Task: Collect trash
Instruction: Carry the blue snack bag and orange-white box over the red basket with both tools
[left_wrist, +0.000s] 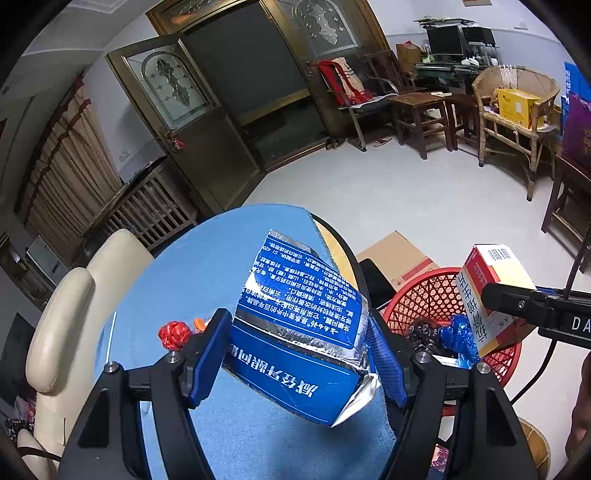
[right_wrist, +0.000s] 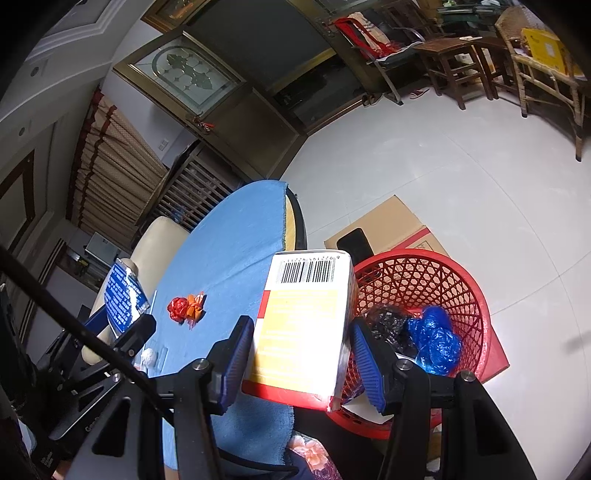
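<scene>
My left gripper (left_wrist: 299, 354) is shut on a blue and silver toothpaste carton (left_wrist: 303, 332), held above the blue tablecloth (left_wrist: 184, 273). The same carton (right_wrist: 123, 295) shows at the left of the right wrist view. My right gripper (right_wrist: 299, 354) is shut on a white, yellow and red box (right_wrist: 306, 325) with a barcode, held by the table edge beside the red mesh basket (right_wrist: 458, 280). That box (left_wrist: 491, 295) hangs over the basket (left_wrist: 424, 295) in the left wrist view. In the basket lie a crumpled black bag (right_wrist: 388, 325) and a blue bag (right_wrist: 436, 336). Red and orange wrappers (right_wrist: 186, 306) lie on the cloth.
A flat cardboard box (right_wrist: 384, 225) lies on the floor behind the basket. A cream chair (left_wrist: 66, 325) stands left of the round table. A small white scrap (right_wrist: 149, 356) lies near the table's near edge. Wooden and wicker chairs (left_wrist: 517, 118) line the far wall.
</scene>
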